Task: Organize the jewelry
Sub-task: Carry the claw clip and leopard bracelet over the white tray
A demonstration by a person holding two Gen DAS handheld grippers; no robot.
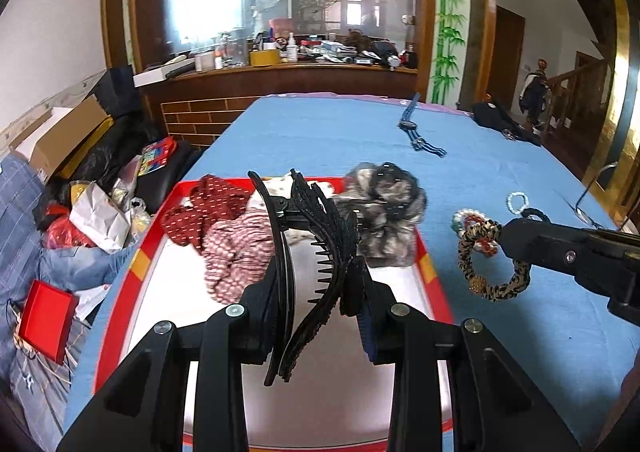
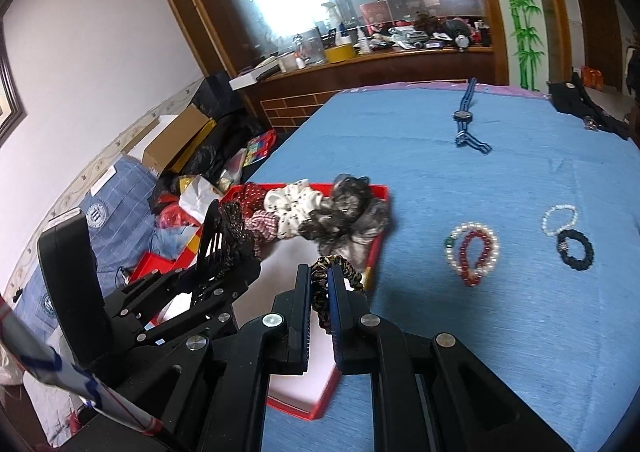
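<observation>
Carrying step: left tongs [image 1: 320,312] clamped on a black claw hair clip [image 1: 316,252], held over the red tray's [image 1: 138,256] white floor. Right tongs [image 2: 320,292] pinched nearly shut on a leopard-print hair tie [image 2: 334,272], at the tray's near-right edge above the blue table [image 2: 480,332]. Scrunchies [image 1: 240,236] already lie in the tray. Next, probably: lower both and release inside the rim.

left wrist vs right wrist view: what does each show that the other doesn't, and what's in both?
Left wrist only: eyeglasses at the bed's right edge.
Right wrist only: a dark picture frame on the left wall.
Both: red tray of scrunchies, black hair claw clamped in the left gripper, leopard hair tie clamped in the right gripper, bead bracelets, blue watch.
</observation>
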